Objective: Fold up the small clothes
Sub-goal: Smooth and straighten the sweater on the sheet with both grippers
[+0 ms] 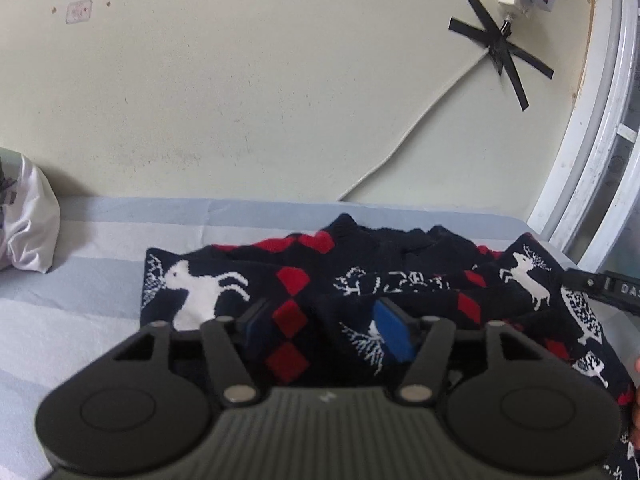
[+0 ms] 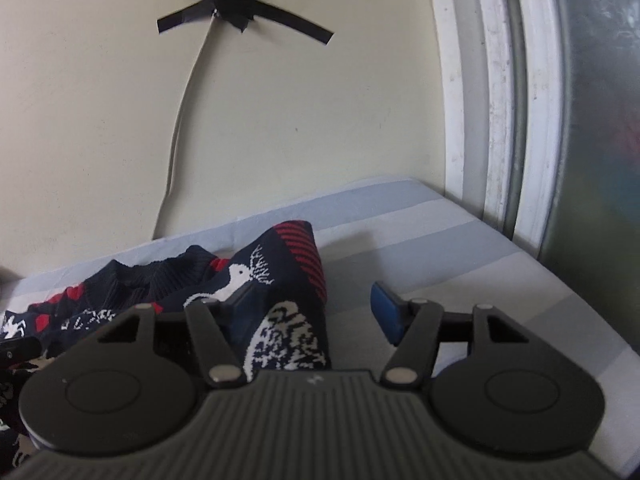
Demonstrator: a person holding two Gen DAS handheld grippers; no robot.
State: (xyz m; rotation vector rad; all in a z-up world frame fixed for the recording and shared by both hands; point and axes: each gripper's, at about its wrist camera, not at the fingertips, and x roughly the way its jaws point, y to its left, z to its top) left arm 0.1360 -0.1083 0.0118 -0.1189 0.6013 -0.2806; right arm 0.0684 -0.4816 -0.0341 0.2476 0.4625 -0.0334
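A small navy knit sweater [image 1: 360, 272] with white deer and red diamonds lies rumpled on the striped bed sheet [image 1: 80, 280], its sides folded inward. My left gripper [image 1: 324, 332] hovers low over its near part. The blue pads [image 1: 392, 332] stand wide apart and are not pinching the fabric beneath them, so it is open. In the right wrist view, my right gripper [image 2: 316, 312] is open over the sweater's [image 2: 280, 300] right folded edge. The cloth lies by the left finger and the right pad [image 2: 386, 312] is over bare sheet [image 2: 460, 264]. A black part of the right gripper [image 1: 612, 290] shows at the left view's right edge.
The bed backs onto a pale wall [image 1: 260, 100] with a cable [image 1: 420, 120] fixed by black tape [image 1: 502, 46]. A white pillow or bag [image 1: 28, 224] sits at the far left. A white window frame [image 2: 492, 120] borders the bed's right side.
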